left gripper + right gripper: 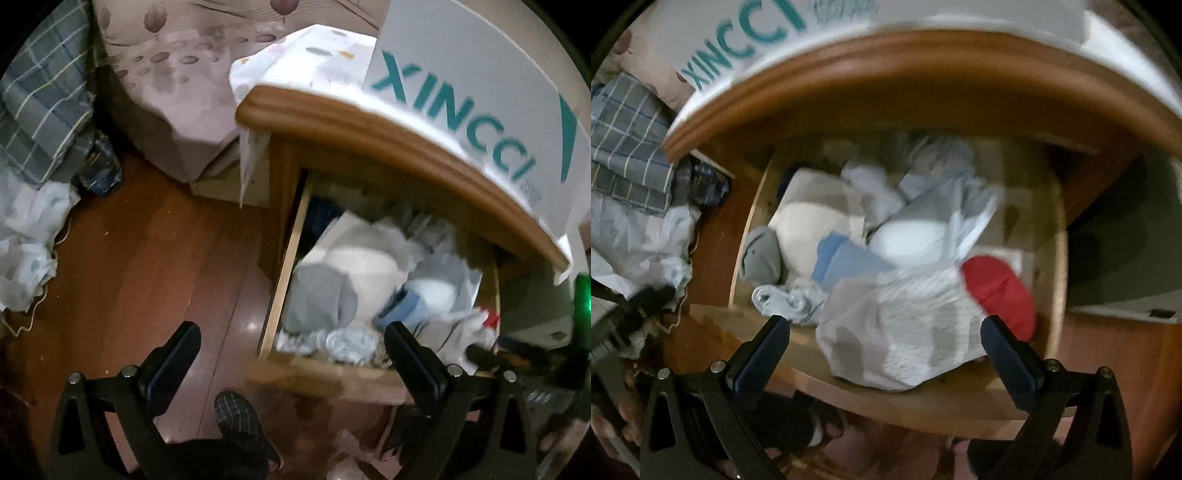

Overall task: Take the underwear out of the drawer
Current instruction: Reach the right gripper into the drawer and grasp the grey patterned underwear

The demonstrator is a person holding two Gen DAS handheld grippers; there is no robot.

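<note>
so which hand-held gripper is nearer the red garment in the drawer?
Right. The right hand-held gripper hangs open just in front of the red garment, one finger beside it. The left hand-held gripper is off the drawer's left front corner, mostly over floor.

Both views motion-blurred; fabric edges in the drawer (pixel 1057 236) smear together.
- Far end of the drawer hidden under the overhanging wooden top (pixel 886 77); its contents there cannot be made out.
- Heap of cloth (pixel 886 229): single garments not separable. Which piece is underwear cannot be told.
- Red item (pixel 999 291) at the right, part covered by a pale mesh-like bundle (pixel 897 332); its kind unclear.
- Teal lettering on the white box (pixel 480 66) cut by the frame edge, smaller print beside it unreadable.
- Right tool (pixel 546 354) in the left wrist view: only a dark blurred sliver at the right edge, near a green glow (pixel 583 302).
- Dark checked shape (pixel 240 417) near the bottom edge, partly cut off.
</note>
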